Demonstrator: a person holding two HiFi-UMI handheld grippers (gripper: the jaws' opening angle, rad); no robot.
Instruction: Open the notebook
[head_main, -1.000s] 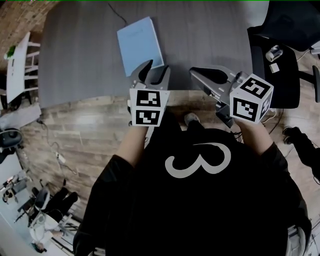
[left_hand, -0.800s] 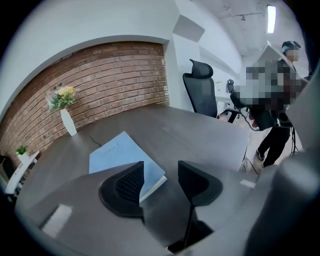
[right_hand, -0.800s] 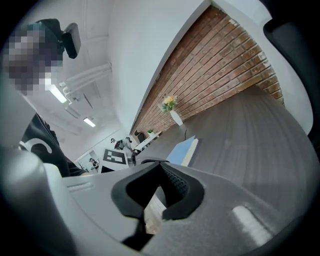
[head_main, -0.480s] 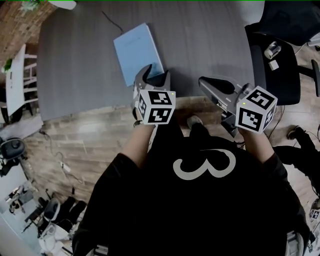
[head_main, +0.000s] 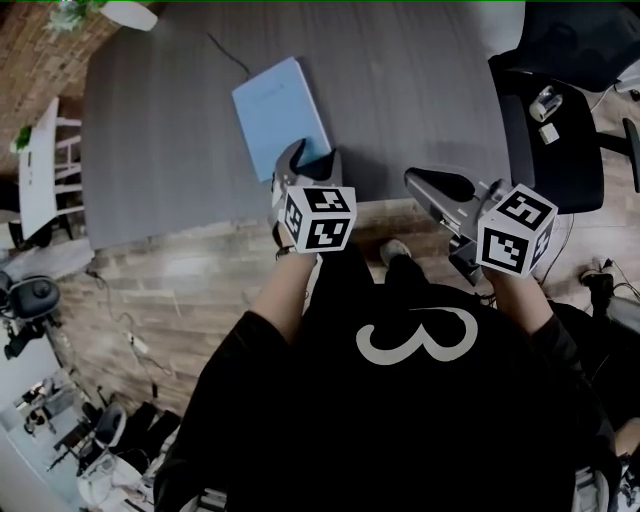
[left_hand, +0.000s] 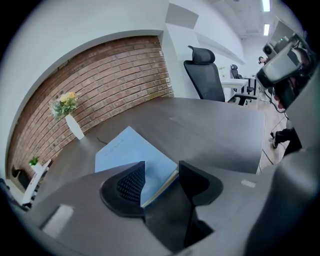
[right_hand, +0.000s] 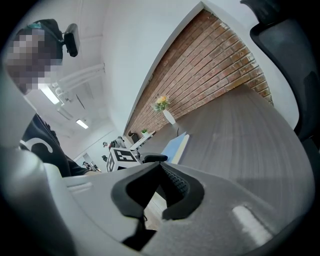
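The dark grey surface (head_main: 160, 120) runs off toward a brick wall (left_hand: 100, 85). At its near edge the left hand-held gripper (head_main: 312, 158) tilts down. Its jaws have just been opening and stand released, pressing nothing. The closed blue notebook (head_main: 280, 108) lies flat just ahead, its near corner between those jaws and its long axis running away, slightly left. The right hand-held gripper (head_main: 440, 186), clenched on nothing, is well off to the right, so the left is nearer.

An office: a large grey meeting table (head_main: 180, 130), a black swivel chair (left_hand: 206, 75) at its far side, and ceiling strip lights (left_hand: 266, 6).
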